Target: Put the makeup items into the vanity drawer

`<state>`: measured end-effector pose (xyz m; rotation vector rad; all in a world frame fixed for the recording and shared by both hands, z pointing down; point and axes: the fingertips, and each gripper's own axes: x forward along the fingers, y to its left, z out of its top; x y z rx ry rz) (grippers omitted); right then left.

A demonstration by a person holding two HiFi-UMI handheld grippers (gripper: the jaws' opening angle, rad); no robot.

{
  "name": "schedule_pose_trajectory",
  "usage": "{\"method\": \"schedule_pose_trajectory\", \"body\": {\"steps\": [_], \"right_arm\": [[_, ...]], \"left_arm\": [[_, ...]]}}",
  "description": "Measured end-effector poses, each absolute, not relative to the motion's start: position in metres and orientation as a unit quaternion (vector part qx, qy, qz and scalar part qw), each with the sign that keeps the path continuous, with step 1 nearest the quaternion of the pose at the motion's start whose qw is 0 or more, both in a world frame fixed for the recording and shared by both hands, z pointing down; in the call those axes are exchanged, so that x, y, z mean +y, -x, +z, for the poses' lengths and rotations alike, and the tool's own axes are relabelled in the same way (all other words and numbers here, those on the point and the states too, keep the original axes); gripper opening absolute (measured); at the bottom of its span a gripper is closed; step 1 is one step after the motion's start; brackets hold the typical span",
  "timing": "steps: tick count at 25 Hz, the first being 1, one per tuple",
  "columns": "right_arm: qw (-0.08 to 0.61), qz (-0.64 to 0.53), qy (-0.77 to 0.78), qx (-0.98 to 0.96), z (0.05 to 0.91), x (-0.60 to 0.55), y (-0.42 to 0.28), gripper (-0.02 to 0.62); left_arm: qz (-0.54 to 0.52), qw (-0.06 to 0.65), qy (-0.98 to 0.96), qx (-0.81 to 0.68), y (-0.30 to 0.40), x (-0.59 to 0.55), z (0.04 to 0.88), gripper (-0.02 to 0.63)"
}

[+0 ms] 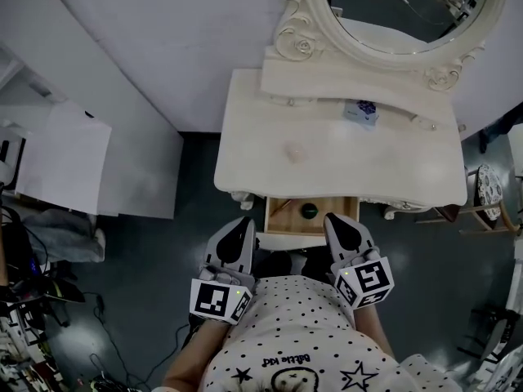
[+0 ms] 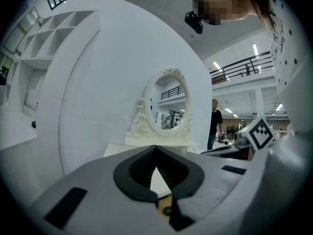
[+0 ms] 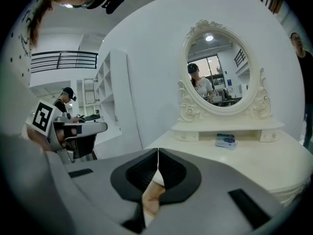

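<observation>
- Your left hand-held gripper (image 1: pixel 243 224) and right hand-held gripper (image 1: pixel 333 220) are both closed and empty, at the open drawer (image 1: pixel 282 219).
- The small box (image 1: pixel 360 111) sits on the desk (image 1: pixel 392 166); reach it with jaws closed and you'd shove it.

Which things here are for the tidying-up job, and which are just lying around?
For the job: open drawer, dark round pot inside it, small box on the tabletop, pale lump nearby, probably makeup.
Just lying about: mirror, floor cables, white panel.
</observation>
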<state>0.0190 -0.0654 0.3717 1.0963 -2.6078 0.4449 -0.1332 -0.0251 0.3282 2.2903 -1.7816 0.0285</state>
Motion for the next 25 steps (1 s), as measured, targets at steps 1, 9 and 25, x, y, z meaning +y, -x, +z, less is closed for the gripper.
{"method": "schedule_pose_trajectory", "body": {"steps": [1,9,25], "right_arm": [[0.139,0.149,-0.378,-0.903,0.370,-0.070,-0.016,0.009],[0.144,0.104,-0.384,-0.906,0.350,-0.131,0.000,0.115],[0.264,0.123,-0.340,-0.894,0.453,-0.234,0.062,0.175]], "left_arm": [[0.008,0.121,-0.782,-0.612,0.136,-0.025,0.328,0.006],[0.008,0.126,-0.778,-0.615,0.140,-0.029,0.329,0.006],[0.006,0.138,-0.762,-0.632,0.155,-0.019,0.334,0.006]]}}
